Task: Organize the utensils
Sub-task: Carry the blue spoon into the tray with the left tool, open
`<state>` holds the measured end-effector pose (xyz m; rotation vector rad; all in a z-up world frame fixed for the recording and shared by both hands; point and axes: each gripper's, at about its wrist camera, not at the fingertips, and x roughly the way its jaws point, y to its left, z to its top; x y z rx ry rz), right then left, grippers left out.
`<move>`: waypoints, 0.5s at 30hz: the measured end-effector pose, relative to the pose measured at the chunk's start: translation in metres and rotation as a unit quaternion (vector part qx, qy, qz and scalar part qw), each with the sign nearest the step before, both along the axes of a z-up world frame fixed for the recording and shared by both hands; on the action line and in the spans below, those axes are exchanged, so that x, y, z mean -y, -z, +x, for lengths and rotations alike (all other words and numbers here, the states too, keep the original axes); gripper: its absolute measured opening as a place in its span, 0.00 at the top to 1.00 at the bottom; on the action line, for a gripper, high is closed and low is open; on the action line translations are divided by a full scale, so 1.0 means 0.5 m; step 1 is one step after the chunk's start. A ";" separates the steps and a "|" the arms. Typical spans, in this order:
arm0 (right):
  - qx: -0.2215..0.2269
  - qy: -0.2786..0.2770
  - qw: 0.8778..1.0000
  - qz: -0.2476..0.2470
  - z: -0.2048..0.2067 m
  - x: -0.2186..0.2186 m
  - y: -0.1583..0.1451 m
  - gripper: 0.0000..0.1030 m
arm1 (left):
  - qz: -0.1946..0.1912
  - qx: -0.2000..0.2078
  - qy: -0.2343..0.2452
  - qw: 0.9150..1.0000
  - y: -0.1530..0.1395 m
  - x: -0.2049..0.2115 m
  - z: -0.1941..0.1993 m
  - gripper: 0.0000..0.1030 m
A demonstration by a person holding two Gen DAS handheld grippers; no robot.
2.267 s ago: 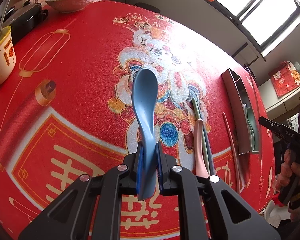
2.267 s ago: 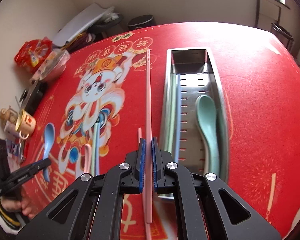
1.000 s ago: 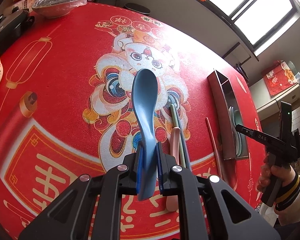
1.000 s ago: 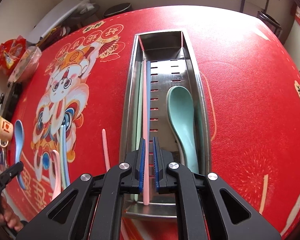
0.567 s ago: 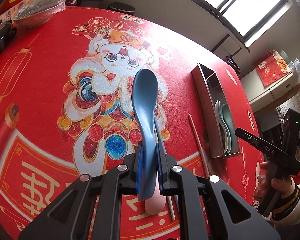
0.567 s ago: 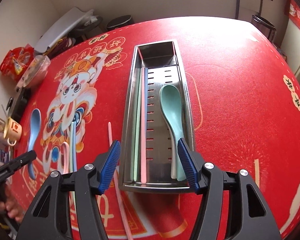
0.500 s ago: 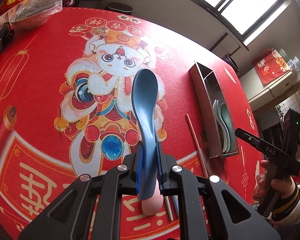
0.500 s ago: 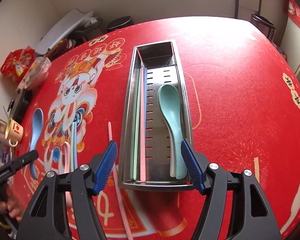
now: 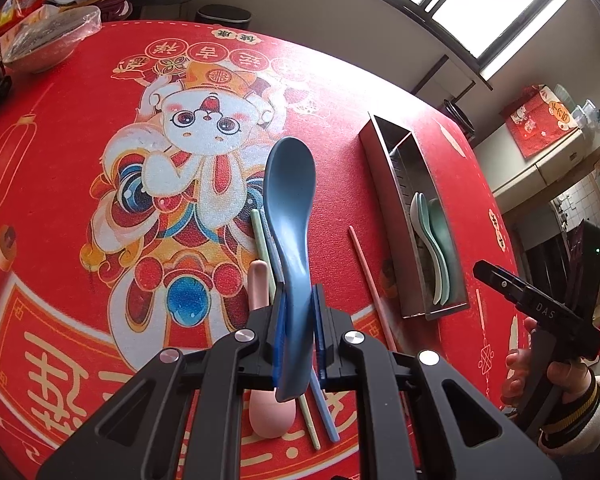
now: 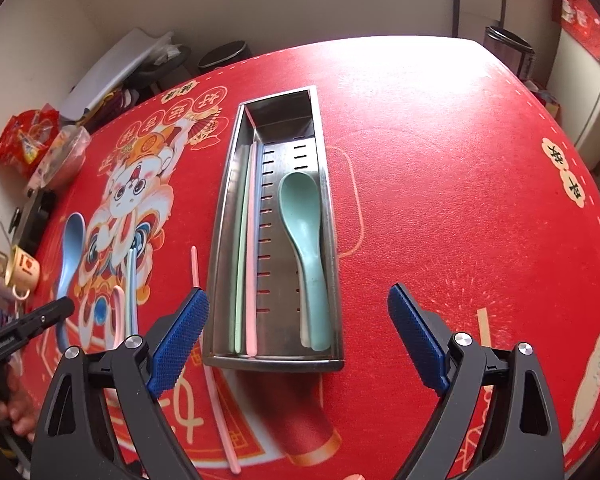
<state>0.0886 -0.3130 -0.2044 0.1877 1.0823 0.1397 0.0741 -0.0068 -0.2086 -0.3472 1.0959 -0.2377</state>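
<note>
Left tool [image 9: 298, 330] clamped on blue spoon [image 9: 290, 216], held above red desk [image 9: 60, 184]. Right tool [image 10: 298, 338] jaws opening, nothing between, over near end of steel tray [image 10: 274, 360]. Pink chopstick [image 10: 253, 248] and green spoon [image 10: 306, 232] lie inside tray.

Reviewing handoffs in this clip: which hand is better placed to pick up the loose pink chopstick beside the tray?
Right. The right gripper is opening with nothing between its jaws, above the near end of the metal tray, close to the pink chopstick. The left gripper is shut on the blue spoon.
</note>
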 end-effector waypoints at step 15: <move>-0.002 0.016 1.000 0.003 0.002 0.095 -0.003 0.15 | -0.030 -0.020 0.043 0.998 -0.019 0.193 0.077 0.88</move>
